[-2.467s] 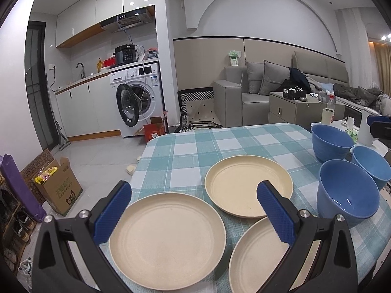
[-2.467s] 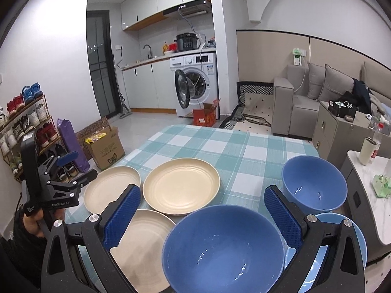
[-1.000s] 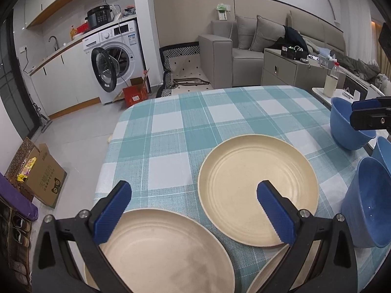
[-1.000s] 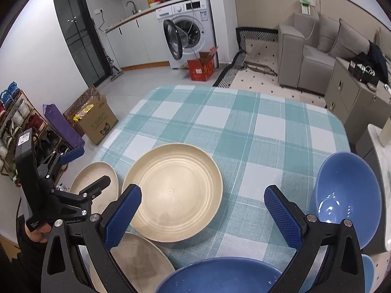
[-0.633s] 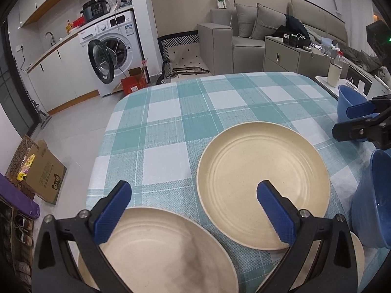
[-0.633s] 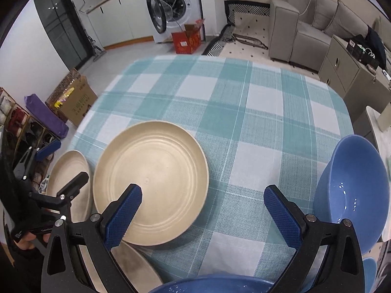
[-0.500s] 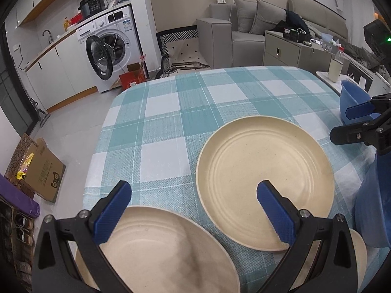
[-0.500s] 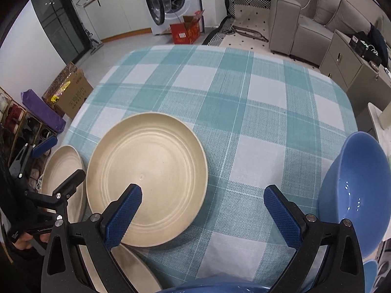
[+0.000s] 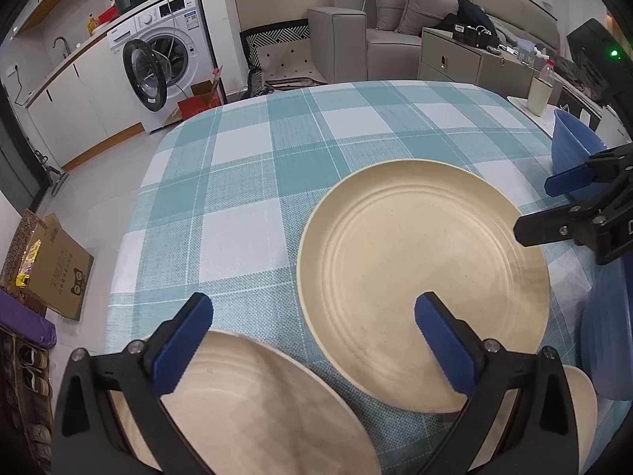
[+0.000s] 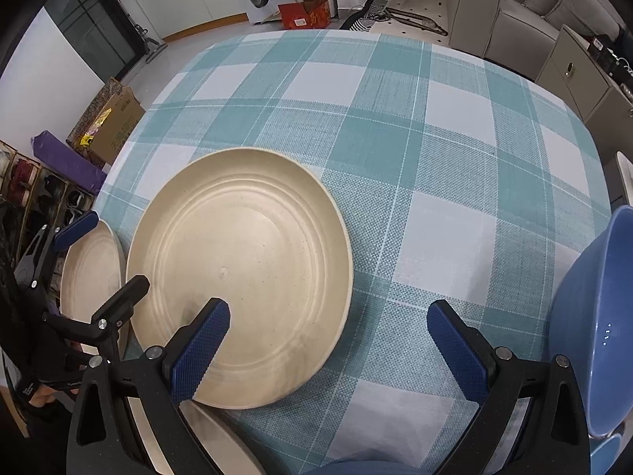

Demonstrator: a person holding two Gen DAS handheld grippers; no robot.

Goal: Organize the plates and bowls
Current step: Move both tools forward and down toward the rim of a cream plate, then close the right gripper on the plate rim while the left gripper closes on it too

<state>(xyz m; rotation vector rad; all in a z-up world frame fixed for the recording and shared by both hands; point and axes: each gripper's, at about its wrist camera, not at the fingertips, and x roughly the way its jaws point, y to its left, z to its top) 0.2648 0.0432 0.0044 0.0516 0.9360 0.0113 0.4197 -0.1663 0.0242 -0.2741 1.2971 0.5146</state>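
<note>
Three beige plates lie on the teal checked tablecloth point(image 9: 245, 182). The far plate point(image 9: 423, 277) sits ahead of my left gripper point(image 9: 312, 332), which is open and empty above the near edge. A second plate point(image 9: 257, 407) lies under its left finger, a third point(image 9: 577, 396) at lower right. My right gripper point(image 10: 328, 336) is open and empty over the same far plate point(image 10: 241, 269). Blue bowls show at the right point(image 9: 573, 150) point(image 10: 593, 316). Each gripper appears in the other's view, the right one point(image 9: 573, 206) and the left one point(image 10: 99, 273).
The table's left edge drops to the floor, where a cardboard box point(image 9: 51, 261) and a shoe rack point(image 10: 35, 190) stand. A washing machine point(image 9: 166, 63), a sofa point(image 9: 395, 12) and a cabinet point(image 9: 467, 59) are beyond the table. A bottle point(image 9: 542, 87) stands at the far right.
Both grippers have moved forward and tipped downward over the table, closing in on the far beige plate. The blue bowls have slid toward the right edge of both views. Jaws stay open.
</note>
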